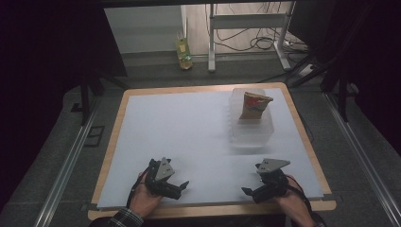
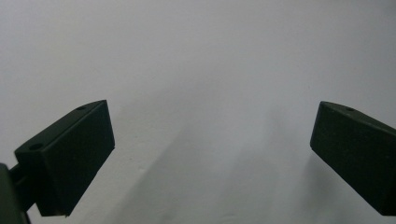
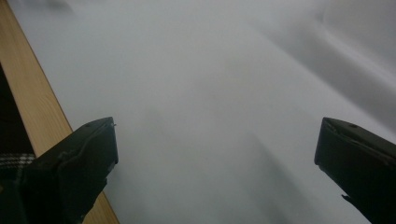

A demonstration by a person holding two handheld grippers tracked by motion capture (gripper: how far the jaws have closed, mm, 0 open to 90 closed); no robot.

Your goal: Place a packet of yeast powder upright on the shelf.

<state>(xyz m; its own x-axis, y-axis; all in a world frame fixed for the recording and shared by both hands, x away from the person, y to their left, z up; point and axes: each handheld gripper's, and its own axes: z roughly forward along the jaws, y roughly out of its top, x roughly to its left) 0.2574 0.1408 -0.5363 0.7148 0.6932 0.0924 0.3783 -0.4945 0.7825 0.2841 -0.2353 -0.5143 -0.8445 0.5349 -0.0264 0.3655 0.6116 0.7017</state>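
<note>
Bag [image 1: 254, 105] is standing upright inside the clear bin [image 1: 251, 135] at the far right of the table [image 1: 203, 90], well apart from both grippers, so nothing is touching it. In the high view, the left gripper [image 1: 183, 185] and the right gripper [image 1: 249, 191] are resting near the front edge, pointing toward each other, probably waiting to start. In the left gripper view, the jaws are standing wide apart over the white sheet [image 2: 201, 70] and are holding nothing. In the right gripper view, the jaws are also spreading wide and empty, with the wooden edge [image 3: 28, 102] beside them; the bin looks the likely thing to reach for.
</note>
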